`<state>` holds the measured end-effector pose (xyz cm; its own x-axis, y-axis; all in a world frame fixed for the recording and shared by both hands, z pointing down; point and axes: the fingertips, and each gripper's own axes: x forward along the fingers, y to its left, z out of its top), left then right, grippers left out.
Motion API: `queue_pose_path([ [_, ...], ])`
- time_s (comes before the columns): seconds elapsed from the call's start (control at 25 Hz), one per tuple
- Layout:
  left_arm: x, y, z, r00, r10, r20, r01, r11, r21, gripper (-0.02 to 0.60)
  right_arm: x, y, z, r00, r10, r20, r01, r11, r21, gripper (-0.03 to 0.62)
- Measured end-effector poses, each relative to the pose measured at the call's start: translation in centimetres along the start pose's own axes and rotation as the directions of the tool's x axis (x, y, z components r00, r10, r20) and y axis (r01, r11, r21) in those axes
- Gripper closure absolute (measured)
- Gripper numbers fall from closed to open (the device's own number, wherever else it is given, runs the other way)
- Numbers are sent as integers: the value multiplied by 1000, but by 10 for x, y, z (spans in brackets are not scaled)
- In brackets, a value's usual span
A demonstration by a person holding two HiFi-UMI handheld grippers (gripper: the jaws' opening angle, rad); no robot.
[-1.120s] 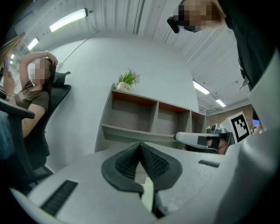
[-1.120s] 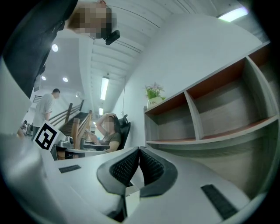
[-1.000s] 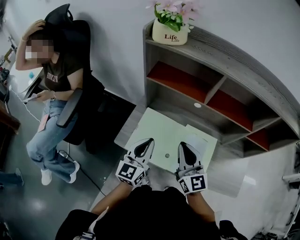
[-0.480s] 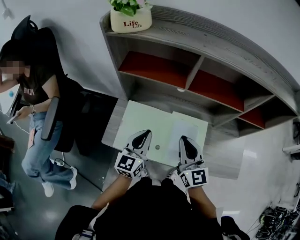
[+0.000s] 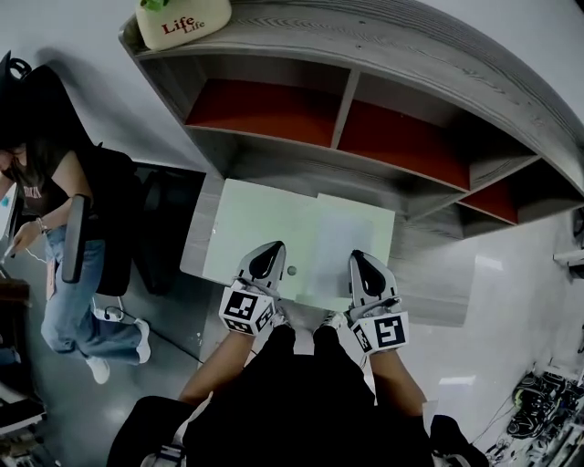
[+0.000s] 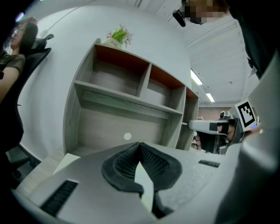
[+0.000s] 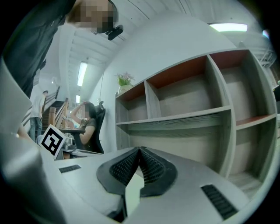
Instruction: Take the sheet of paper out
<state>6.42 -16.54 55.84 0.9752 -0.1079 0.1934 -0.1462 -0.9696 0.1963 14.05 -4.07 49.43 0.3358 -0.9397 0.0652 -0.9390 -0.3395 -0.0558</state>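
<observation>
Sheet of paper [image 5: 354, 244] is made out as a paler rectangle over the right part of a pale green folder [image 5: 255, 228]. The folder lies flat on the desk [image 5: 429, 274], close to its near edge. Whether the sheet is tucked inside the folder or laid on top cannot be told.

Nearest of all, the left gripper [image 5: 268, 257] and the right gripper [image 5: 362, 266] are held side by side over that near edge. Both are clenched, pads meeting, with nothing caught between them. The right one is poised over the sheet's near end, and the left one just beside a small round stud [image 5: 292, 270] on the folder.

For the step in hand, the jaws should first be parted. The folder is probably best pinned down by the left gripper. The sheet's free edge, not its middle, can then be pinched by the right gripper and drawn out flat and slowly. Otherwise the folder may be dragged over the desk's near edge, or the sheet creased.

Along the desk's far edge a shelf unit [image 5: 347, 87] is set, and nothing is seen in its red-lined compartments. On its top, at the left corner, a pot [image 5: 182, 18] lettered "Life" is stood. A green plant [image 6: 119, 34] is held in it.
</observation>
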Motion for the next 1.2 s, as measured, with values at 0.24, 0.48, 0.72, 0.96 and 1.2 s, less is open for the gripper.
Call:
queue_pose_path([
  [0.24, 17, 6, -27, 997, -3, -74, 4, 1000, 6, 577, 0, -11, -23, 999, -4, -48, 5, 1000, 20, 571],
  [0.48, 39, -2, -67, 978, -34, -205, 30, 999, -23, 577, -1, -18, -38, 998, -17, -68, 20, 999, 38, 571],
  [0.72, 56, -4, -97, 956, -41, -290, 24, 998, -63, 577, -7, -27, -39, 998, -38, -55, 41, 998, 53, 571],
  [0.96, 71, -9, -123, 924, -80, -373, 42, 993, -108, 576, -11, -42, -41, 997, -59, -57, 62, 997, 48, 571],
  [1.2, 84, -11, -144, 895, -91, -437, 30, 989, -145, 575, -16, -51, -52, 995, -67, -74, 72, 995, 70, 571],
])
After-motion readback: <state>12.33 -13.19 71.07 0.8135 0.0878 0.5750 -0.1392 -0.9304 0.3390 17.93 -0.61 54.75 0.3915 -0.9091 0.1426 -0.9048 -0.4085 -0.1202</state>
